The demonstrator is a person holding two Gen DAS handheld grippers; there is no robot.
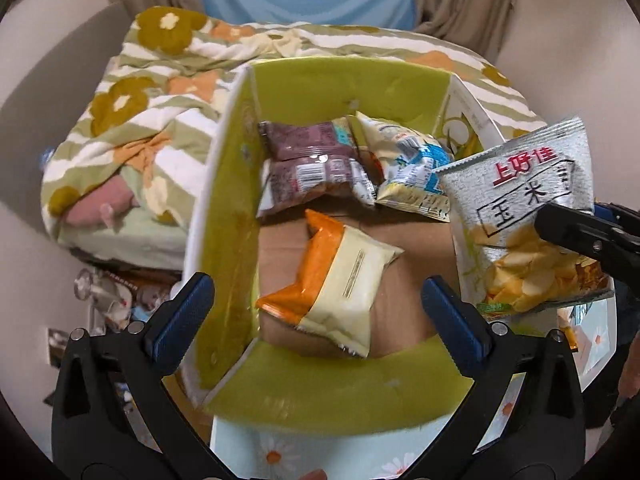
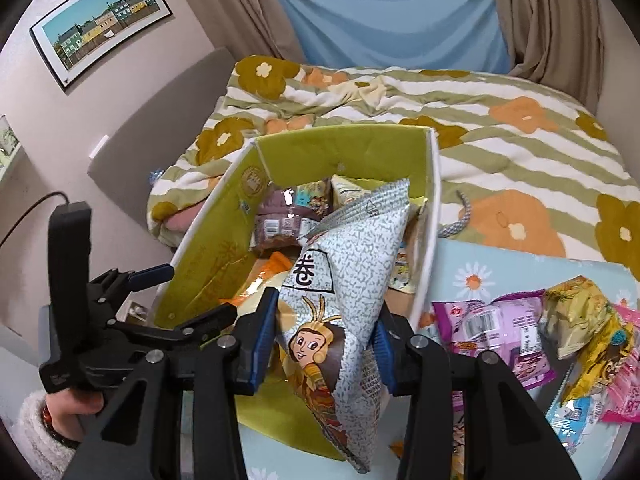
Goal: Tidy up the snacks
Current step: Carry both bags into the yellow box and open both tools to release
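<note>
The silver corn-chip bag (image 2: pixel 344 304) is pinched in my right gripper (image 2: pixel 326 340). It hangs just past the right wall of the green box (image 1: pixel 320 80), above the box rim. Its long side runs up and away from my gripper, with the top leaning over the box. So I think the next move is a small push to the left and down, then let go. My left gripper (image 1: pixel 316 312) is spread wide with nothing in it. It sits over the orange and cream packet (image 1: pixel 340 280) lying on the box floor. Purple packets (image 1: pixel 312 160) rest at the far end. More snacks (image 2: pixel 520 328) wait on the daisy-print surface (image 2: pixel 480 272) to the right, nearer my right hand.
</note>
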